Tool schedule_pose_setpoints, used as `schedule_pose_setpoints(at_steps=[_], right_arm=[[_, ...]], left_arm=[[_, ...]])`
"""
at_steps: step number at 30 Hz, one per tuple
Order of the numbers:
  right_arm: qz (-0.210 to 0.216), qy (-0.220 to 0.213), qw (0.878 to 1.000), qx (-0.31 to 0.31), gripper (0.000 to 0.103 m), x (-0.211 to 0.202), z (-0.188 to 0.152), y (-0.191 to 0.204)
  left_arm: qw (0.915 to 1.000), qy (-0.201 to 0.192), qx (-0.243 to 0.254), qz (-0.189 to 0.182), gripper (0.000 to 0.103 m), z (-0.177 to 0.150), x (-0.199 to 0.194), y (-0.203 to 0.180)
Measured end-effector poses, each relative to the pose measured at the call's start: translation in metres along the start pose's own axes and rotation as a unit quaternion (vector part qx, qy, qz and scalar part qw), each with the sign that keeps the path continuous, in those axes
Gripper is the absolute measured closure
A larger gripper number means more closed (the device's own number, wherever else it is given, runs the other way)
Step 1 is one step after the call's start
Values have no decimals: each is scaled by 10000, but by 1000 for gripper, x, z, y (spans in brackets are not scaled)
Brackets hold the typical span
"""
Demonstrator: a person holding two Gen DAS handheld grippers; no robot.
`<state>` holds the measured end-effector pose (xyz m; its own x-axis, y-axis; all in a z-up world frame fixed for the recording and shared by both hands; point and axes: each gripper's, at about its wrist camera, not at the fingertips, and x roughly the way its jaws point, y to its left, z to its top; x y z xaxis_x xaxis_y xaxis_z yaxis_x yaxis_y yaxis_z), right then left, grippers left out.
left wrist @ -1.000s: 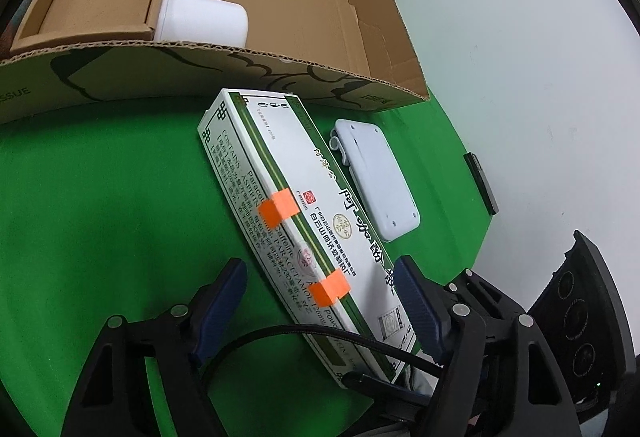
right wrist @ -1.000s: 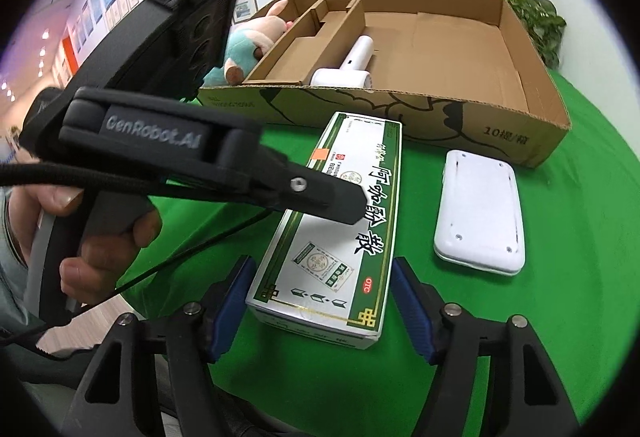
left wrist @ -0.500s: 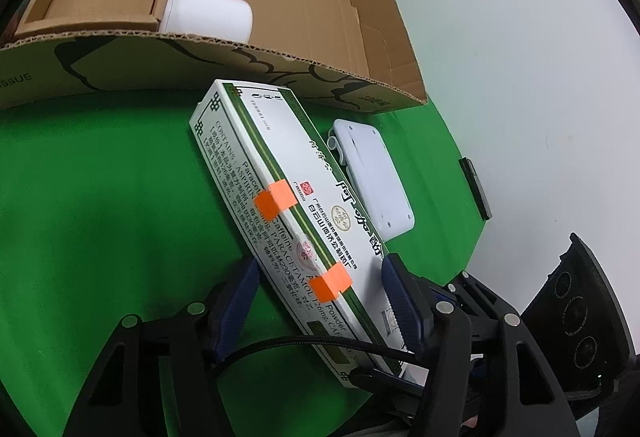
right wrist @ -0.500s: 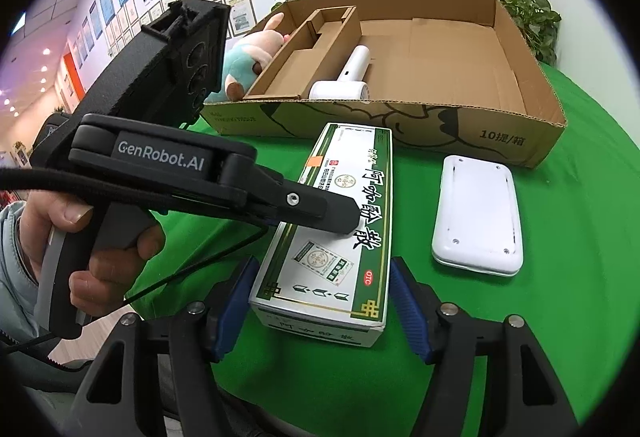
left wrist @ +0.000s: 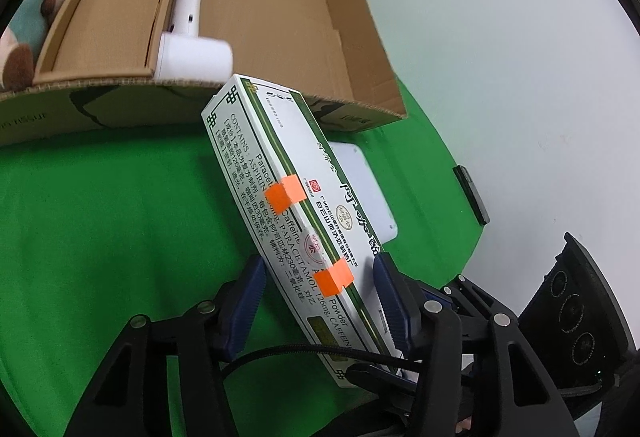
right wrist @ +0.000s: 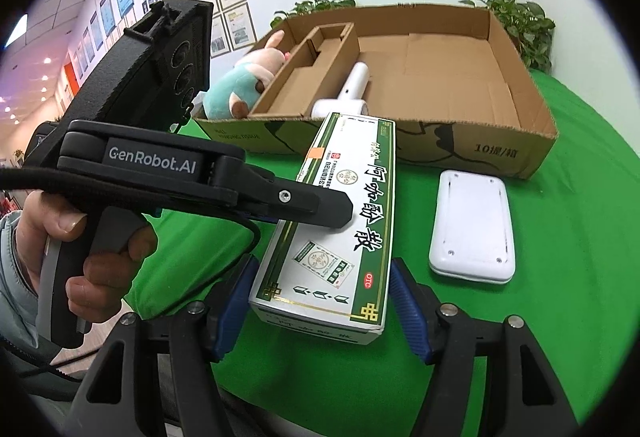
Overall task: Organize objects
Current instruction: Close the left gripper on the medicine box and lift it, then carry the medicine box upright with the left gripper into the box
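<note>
A long white-and-green medicine box (left wrist: 304,197) (right wrist: 352,197) with two orange tape tabs slants up from the green table. Its far end is level with the front wall of the open cardboard carton (left wrist: 360,49) (right wrist: 500,153). My left gripper (left wrist: 318,269) (right wrist: 312,211) comes in from the left. Its jaws are closing, with both blue pads pressed on the box near its middle. My right gripper (right wrist: 322,269) has its pads against the two sides of the box's near end. A white handheld device (left wrist: 192,53) (right wrist: 352,89) lies in the carton.
A flat white device (right wrist: 472,225) (left wrist: 360,173) lies on the green cloth to the right of the box. A plush toy (right wrist: 244,81) sits in the carton's left compartment. A black slab (left wrist: 472,195) rests at the table's right edge. Potted plants (right wrist: 520,21) stand behind the carton.
The left jaws have narrowed onto the medicine box. The box's far end has risen from the cloth to the height of the carton's front wall. The right gripper has stayed at the near end.
</note>
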<state>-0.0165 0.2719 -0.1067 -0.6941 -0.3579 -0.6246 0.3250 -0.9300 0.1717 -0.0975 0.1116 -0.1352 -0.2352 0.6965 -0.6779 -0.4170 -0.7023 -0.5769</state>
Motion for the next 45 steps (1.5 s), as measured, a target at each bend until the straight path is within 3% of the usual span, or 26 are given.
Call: schedule_pose_setpoints(at_steps=[16, 24, 30, 36, 45], right_arm=[[-401, -778, 9960, -161, 39, -31, 36, 6], [-492, -1177, 9915, -259, 39, -32, 76, -5], [-661, -1417, 9870, -370, 39, -34, 117, -21], [-652, -1395, 9877, -250, 39, -17, 150, -38], [-305, -799, 9963, 74, 39, 46, 187, -68]], left_arm=[[9921, -684, 1041, 134, 60, 28, -54, -66], [9837, -1053, 1446, 202, 61, 70, -78, -87], [9781, -1187, 1706, 57, 61, 120, -88, -100], [9796, -1133, 1661, 40, 61, 163, -82, -92], [9886, -642, 1336, 282, 61, 221, -49, -54]])
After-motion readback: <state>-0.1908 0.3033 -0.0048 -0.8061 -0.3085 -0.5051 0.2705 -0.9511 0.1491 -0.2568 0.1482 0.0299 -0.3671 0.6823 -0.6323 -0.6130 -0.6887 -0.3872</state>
